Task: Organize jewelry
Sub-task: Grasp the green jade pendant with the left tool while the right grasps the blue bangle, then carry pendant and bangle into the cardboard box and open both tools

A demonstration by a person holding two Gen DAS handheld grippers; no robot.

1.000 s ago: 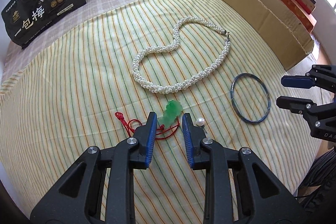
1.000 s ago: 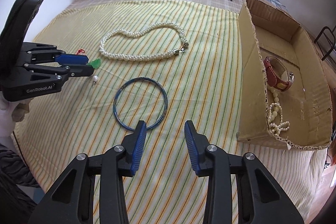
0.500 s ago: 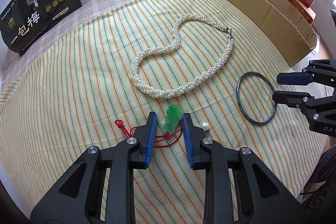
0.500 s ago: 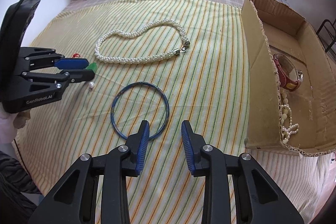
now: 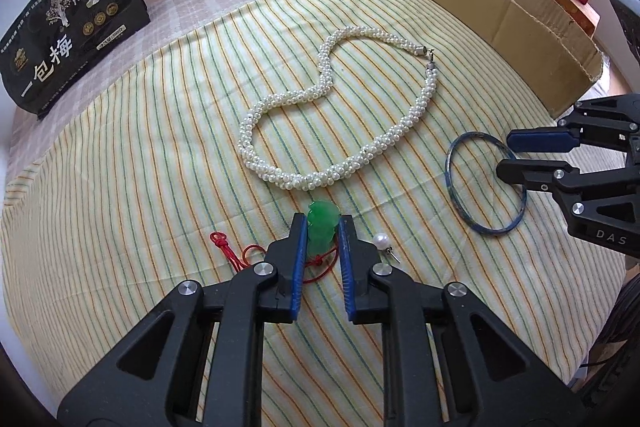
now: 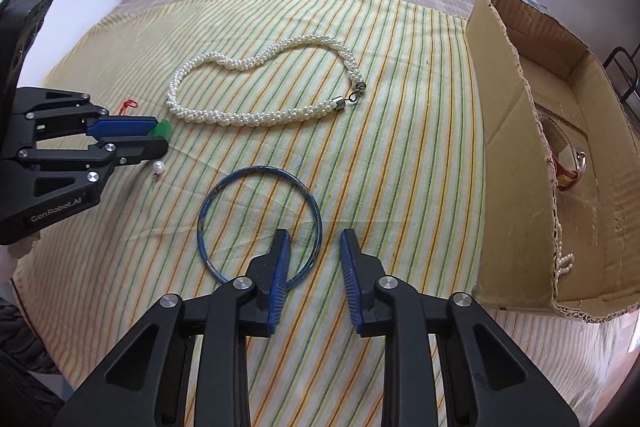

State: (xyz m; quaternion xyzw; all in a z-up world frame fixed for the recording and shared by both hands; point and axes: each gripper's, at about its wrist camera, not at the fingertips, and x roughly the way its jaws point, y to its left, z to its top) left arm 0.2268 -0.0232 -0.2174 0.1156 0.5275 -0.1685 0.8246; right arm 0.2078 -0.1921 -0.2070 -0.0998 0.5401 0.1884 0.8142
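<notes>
Left tool at lower centre of its view, jaws just closed in, pads pressing both sides of the green pendant on the striped cloth; red cord trailed left. Pearl earring lay just right of it. Right tool had been narrowing, still open, straddling the blue bangle rim at lower centre. Pearl necklace lay above, cardboard box at right.
</notes>
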